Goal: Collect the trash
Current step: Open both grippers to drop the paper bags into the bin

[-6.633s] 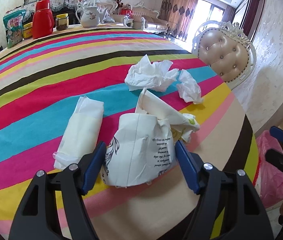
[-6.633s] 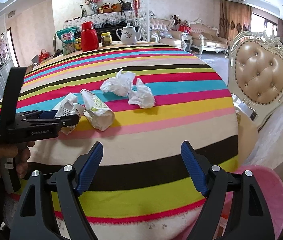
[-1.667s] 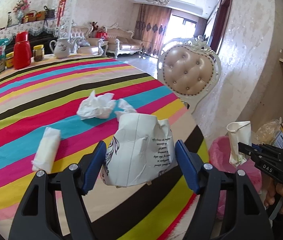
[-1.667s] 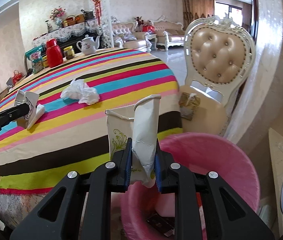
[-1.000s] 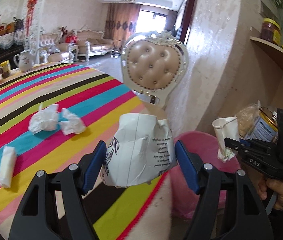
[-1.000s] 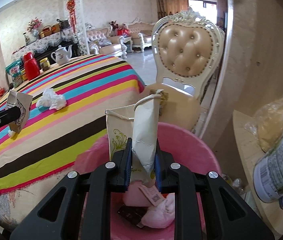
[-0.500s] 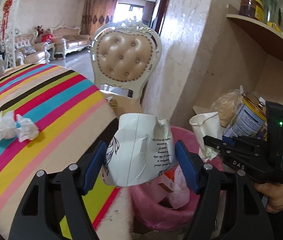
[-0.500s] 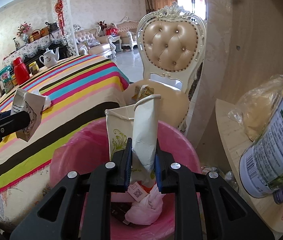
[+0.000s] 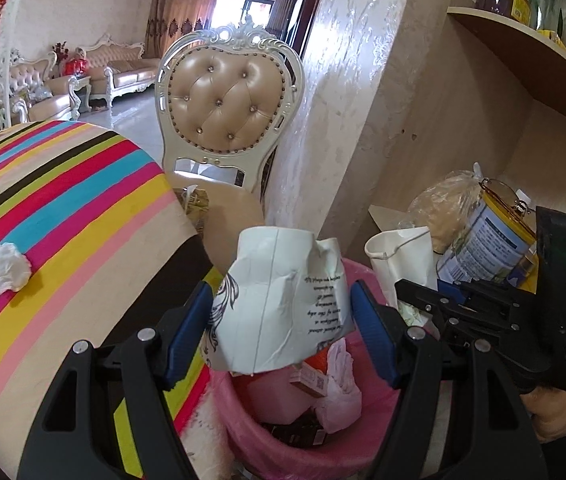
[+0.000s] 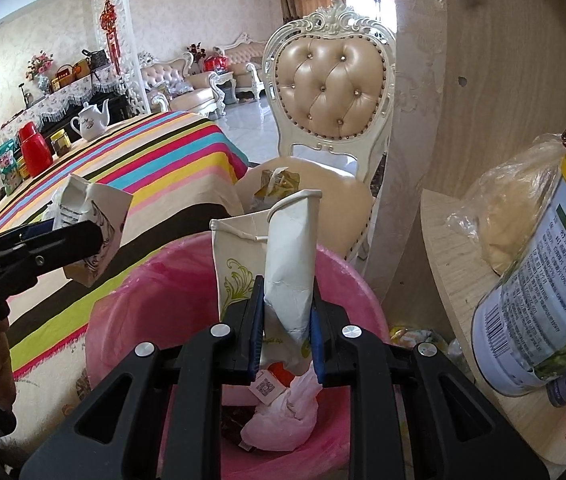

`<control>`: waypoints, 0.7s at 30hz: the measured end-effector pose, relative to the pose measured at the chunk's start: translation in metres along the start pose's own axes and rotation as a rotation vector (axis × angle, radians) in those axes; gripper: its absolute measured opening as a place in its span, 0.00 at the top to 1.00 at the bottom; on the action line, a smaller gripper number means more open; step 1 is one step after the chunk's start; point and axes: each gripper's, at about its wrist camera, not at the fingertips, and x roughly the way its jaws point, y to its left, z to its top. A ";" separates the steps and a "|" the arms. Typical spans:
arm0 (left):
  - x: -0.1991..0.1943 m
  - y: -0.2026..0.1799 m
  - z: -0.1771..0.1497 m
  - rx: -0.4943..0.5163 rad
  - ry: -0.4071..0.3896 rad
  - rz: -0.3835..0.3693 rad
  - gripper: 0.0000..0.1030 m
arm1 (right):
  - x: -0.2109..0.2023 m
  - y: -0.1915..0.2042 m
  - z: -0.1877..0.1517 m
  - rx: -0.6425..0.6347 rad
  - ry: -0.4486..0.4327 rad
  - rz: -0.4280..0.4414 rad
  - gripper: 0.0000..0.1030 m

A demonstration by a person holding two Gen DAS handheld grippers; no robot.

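Both grippers moved over one pink bin (image 10: pixel 155 280), each holding one crushed cup.

My rig: two black handheld grippers w/ blue pads.

I'm seeing the left gripper (image 9: pixel 281 330) as matte black plastic arms w/ triangular cut-outs, silver round screws at the pivots, blue ribbed pads (image 9: pixel 187 328) lining the fingers. The right gripper (image 10: pixel 285 338) is looking identical: same black frame, silver screws, blue pads (image 10: pixel 258 332). Side-on in the left cam, its body is showing white "DAS" lettering and a green LED glowing on the rear block. A hand (image 9: pixel 551 412) is wrapping the handle, dark sleeve edge at the wrist.
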 end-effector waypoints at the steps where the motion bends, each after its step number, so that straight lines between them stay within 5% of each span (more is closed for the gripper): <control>1: 0.001 -0.001 0.001 0.002 0.000 -0.002 0.33 | 0.000 -0.001 0.001 0.001 -0.001 -0.001 0.80; 12: 0.013 -0.001 0.013 -0.017 -0.002 -0.060 0.33 | -0.004 -0.003 0.005 0.019 -0.014 -0.007 0.78; 21: 0.018 -0.005 0.019 -0.016 -0.005 -0.076 0.32 | -0.013 -0.004 0.005 0.026 -0.032 -0.021 0.56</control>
